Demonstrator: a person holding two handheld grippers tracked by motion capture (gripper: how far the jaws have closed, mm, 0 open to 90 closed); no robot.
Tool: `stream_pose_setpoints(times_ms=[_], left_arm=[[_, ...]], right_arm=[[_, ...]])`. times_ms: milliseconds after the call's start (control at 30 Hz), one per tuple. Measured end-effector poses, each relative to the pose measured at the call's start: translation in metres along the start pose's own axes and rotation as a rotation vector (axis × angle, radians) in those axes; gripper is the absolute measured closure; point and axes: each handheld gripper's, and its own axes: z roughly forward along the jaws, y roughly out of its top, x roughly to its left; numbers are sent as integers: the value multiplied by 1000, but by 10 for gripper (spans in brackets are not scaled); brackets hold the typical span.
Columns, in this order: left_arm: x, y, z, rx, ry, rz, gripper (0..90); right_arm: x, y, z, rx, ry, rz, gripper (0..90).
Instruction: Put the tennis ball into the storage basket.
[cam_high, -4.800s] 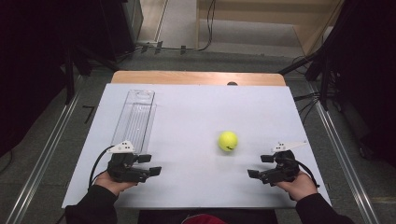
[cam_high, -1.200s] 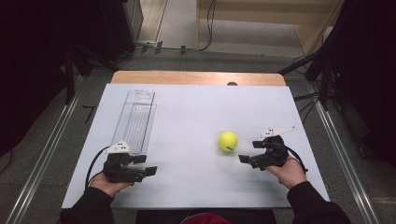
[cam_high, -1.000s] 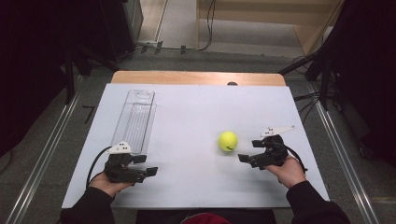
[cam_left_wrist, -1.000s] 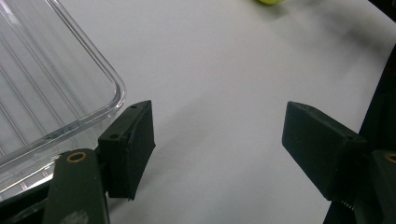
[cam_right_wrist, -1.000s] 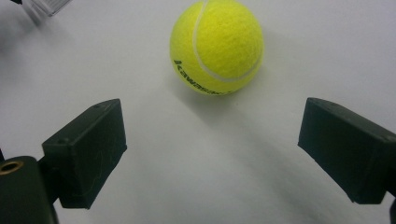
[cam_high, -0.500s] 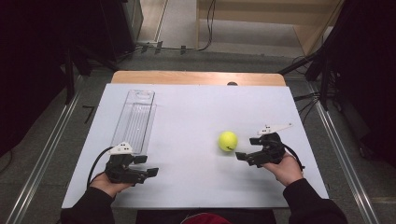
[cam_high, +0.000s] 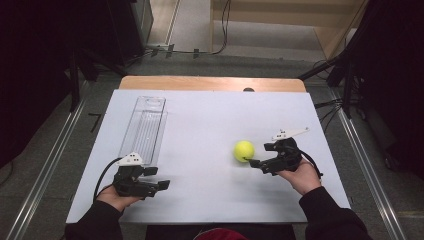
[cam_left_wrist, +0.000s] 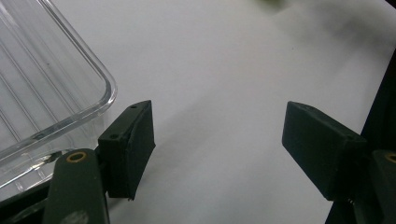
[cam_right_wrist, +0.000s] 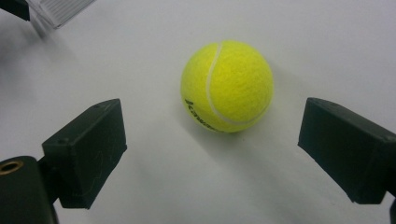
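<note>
Two grippers wide apart | right gripper (cam_high: 256, 163) reaching for ball (cam_high: 244, 150), right of centre on table (cam_high: 200, 120), not yet between jaws | left gripper (cam_high: 159, 178) idle beside near end of clear tray (cam_high: 144, 125) | next, probably: advance, close on ball.

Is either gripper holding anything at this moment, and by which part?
Nothing is held. The right gripper is open, short of the tennis ball; the left gripper is open beside the clear tray.
</note>
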Motion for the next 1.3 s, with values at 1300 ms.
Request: stream_pose_setpoints(times_ms=[1300], left_arm=[[0,0,0,1,-7,-1,263]], right_arm=[[1,46,19,1,-12,-41,57]])
